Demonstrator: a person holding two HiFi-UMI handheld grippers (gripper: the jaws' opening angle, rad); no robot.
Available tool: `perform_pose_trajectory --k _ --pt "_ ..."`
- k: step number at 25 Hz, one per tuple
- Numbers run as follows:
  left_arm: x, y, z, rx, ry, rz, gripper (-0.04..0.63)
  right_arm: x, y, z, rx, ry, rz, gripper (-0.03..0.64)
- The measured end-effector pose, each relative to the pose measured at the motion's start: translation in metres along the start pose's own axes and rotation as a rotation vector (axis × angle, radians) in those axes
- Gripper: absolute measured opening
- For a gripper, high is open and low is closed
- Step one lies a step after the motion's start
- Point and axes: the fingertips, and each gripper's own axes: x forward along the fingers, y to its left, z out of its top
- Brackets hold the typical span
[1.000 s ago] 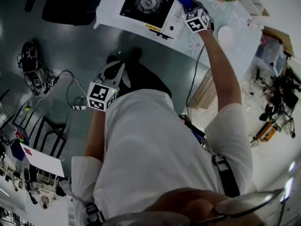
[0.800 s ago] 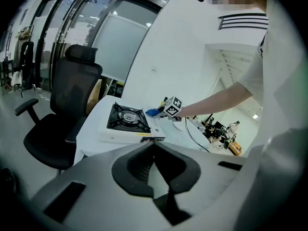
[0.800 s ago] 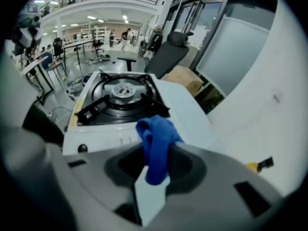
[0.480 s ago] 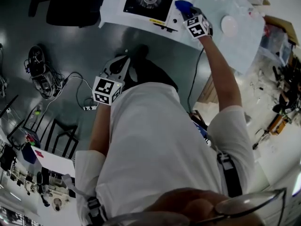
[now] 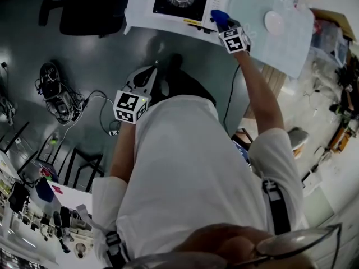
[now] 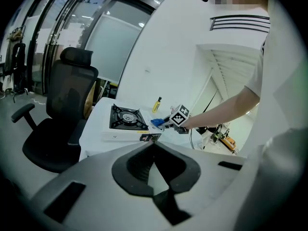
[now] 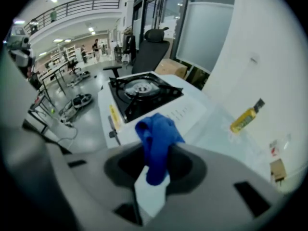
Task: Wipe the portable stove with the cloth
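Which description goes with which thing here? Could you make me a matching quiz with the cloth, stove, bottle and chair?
Things:
1. cloth
2. stove
3. bottle
4. chair

Descriptions:
A. black, with armrests
B. yellow, on the table
C. blue, clamped in the right gripper
D. white body, black burner top

Pairs: 1-C, 2-D, 3-B, 4-A

bunched blue cloth near white stove
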Motion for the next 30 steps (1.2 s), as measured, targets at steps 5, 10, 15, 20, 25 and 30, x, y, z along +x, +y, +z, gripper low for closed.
perform_pose_trajectory --k 5,10,15,20,25,30 --pt "-0.020 0.002 0.001 0.024 -0.017 -0.015 0.032 -0.012 0.022 -0.012 0.098 0.005 -0.033 0.123" --pt "-0.041 0.004 -0.003 0.037 -0.027 -0.037 0.032 -0.021 0.053 -0.021 0.101 0.032 -0.032 0.123" --pt "-0.062 0.006 -0.011 0.038 -0.042 -0.060 0.032 -0.038 0.081 -0.024 0.097 0.030 -0.027 0.123" --pt "-0.076 0.006 -0.019 0.058 -0.044 -0.092 0.032 -0.065 0.103 -0.018 0.145 -0.011 -0.053 0.123" --pt "-0.083 0.001 -0.025 0.073 -0.045 -0.136 0.032 -0.101 0.130 -0.001 0.164 -0.082 -0.068 0.123" --pt "-0.095 -0.007 -0.022 0.060 -0.069 -0.199 0.032 -0.143 0.158 0.009 0.200 -0.148 -0.110 0.123"
